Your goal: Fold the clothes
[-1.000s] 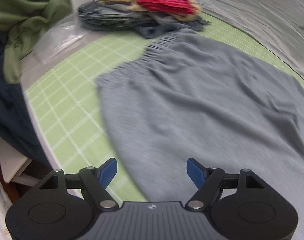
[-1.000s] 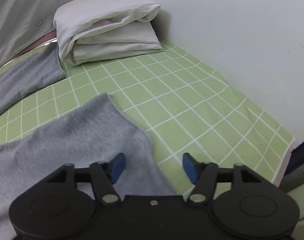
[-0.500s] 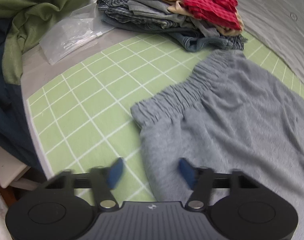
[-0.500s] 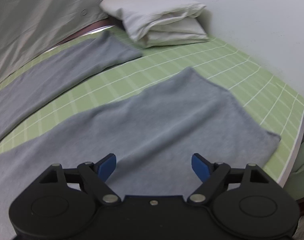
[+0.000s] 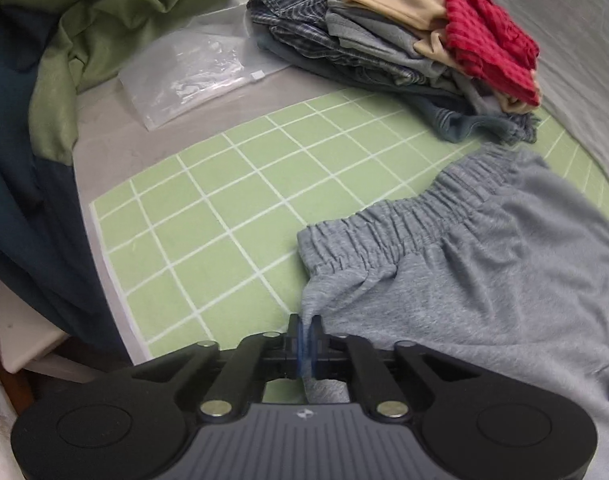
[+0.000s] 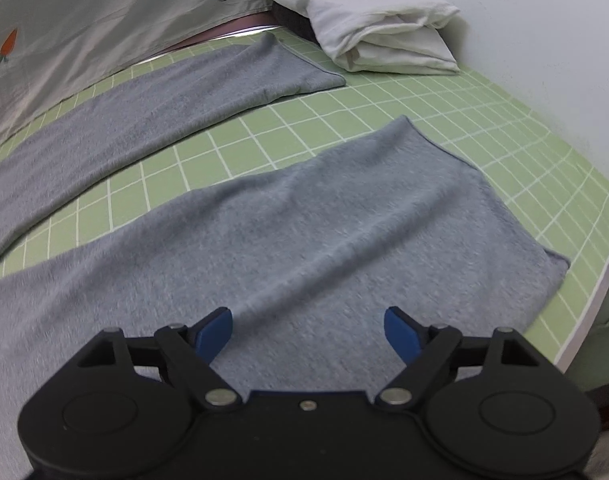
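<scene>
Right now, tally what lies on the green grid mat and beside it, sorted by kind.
Grey sweatpants, spread flat, side edge near the waistband pinched in the left tongs: 1
Heap of mixed clothes: 1
Folded white bedding: 1
Clear plastic zip bag: 1
Crumpled olive-green cloth: 1
Total: 5
The right tongs hover open over a trouser leg.
</scene>
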